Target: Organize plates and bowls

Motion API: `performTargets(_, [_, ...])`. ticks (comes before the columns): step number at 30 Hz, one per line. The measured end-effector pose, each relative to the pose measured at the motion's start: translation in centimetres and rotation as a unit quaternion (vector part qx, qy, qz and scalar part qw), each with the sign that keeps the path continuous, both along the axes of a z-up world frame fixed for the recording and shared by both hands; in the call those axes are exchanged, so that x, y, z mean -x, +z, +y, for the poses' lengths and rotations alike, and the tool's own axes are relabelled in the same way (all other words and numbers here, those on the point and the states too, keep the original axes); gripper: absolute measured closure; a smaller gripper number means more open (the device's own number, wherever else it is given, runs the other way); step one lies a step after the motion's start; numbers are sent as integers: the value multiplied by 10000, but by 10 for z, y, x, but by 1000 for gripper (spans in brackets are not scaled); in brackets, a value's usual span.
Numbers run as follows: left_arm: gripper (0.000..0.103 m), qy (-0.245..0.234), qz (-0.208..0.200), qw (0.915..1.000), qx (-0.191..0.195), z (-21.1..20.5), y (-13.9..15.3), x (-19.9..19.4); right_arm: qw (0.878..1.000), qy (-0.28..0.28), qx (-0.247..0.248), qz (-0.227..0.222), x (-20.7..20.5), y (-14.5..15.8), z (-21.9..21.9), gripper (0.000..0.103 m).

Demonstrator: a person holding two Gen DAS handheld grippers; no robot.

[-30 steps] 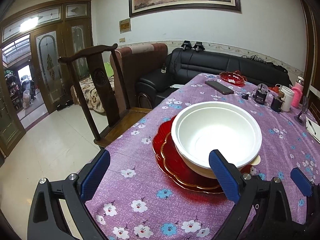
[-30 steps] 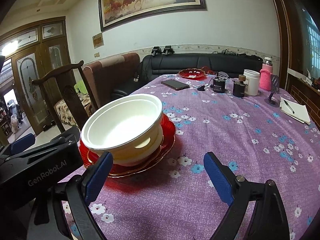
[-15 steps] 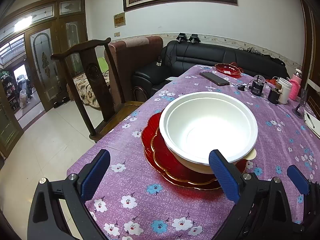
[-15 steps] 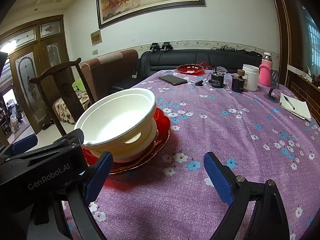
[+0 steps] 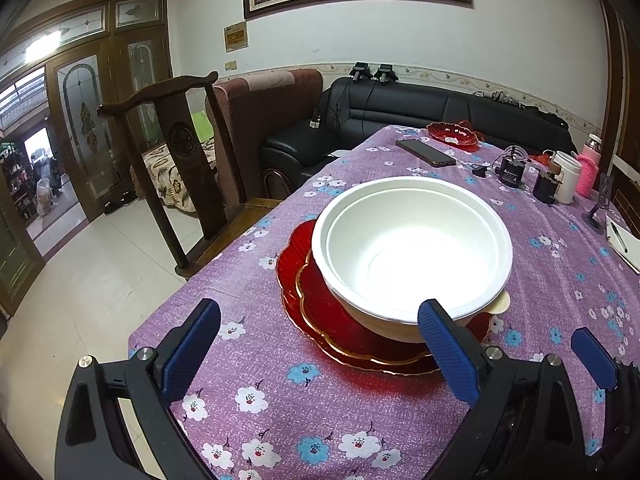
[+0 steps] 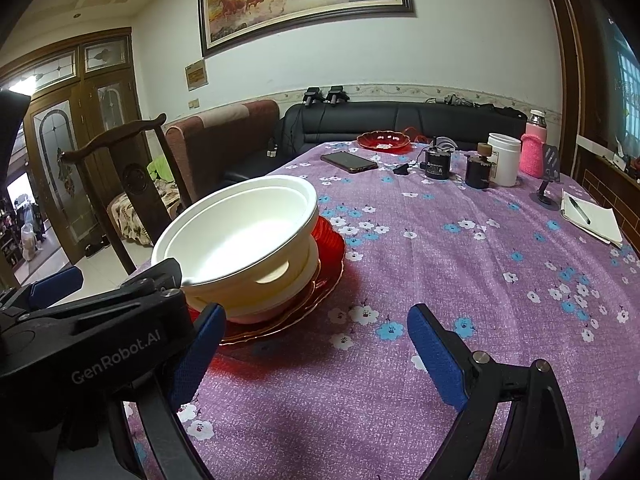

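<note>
Stacked white bowls (image 5: 412,248) sit on stacked red plates with gold rims (image 5: 320,312) near the table's front left corner. They show in the right wrist view too: the bowls (image 6: 244,236), the plates (image 6: 328,252). My left gripper (image 5: 320,348) is open and empty, just short of the stack, its right finger (image 5: 448,348) near the bowl's rim. My right gripper (image 6: 316,356) is open and empty over bare cloth to the right of the stack. The left gripper's body (image 6: 92,320) shows at the left there.
The table has a purple flowered cloth (image 6: 440,264). At its far end are a red dish (image 6: 383,140), a phone (image 6: 349,161), dark jars (image 6: 478,168), a white canister (image 6: 503,158) and a pink bottle (image 6: 536,150). A notepad with pen (image 6: 588,220) lies right. A wooden chair (image 5: 180,160) stands left.
Both grippers have drawn back and risen a little from the stack, still open. The bowls and plates have not moved.
</note>
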State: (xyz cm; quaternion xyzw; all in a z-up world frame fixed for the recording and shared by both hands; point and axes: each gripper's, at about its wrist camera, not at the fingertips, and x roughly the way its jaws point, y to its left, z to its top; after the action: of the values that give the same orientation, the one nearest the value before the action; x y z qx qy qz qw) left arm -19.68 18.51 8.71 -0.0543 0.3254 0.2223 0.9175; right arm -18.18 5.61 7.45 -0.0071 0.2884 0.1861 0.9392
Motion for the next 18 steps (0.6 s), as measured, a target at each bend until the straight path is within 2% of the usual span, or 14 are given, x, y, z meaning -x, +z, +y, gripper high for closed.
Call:
performTargets(4, [4, 27, -56, 10000, 7, 0, 2, -1, 10000, 13, 11, -13, 1, 0, 1, 8])
performTargets(6, [4, 154, -243, 9995, -108, 1, 8, 4, 10000, 27, 12, -55, 2, 1, 1, 8])
performTargets(7, [4, 243, -367, 9988, -220, 2, 12, 7, 9999, 42, 32, -91, 3, 2, 2, 8])
performTargets(9, [2, 479, -885, 9937, -487, 3, 28, 21, 9997, 91, 44, -218, 5, 7, 3, 8])
performTargets(11, [0, 412, -1212, 9912, -352, 7, 36, 28, 9991, 103, 68, -405, 8, 13, 5, 8])
performTargets(12, [0, 272, -1281, 9914, -67, 13, 40, 28, 9990, 122, 74, -434, 9, 14, 6, 8])
performTargets(14, [0, 66, -1223, 9922, 242, 20, 41, 24, 9987, 230, 90, -447, 8, 16, 11, 8])
performTargets(18, [0, 38, -1247, 9918, 289, 26, 40, 22, 9978, 371, 224, -503, 11, 16, 20, 8])
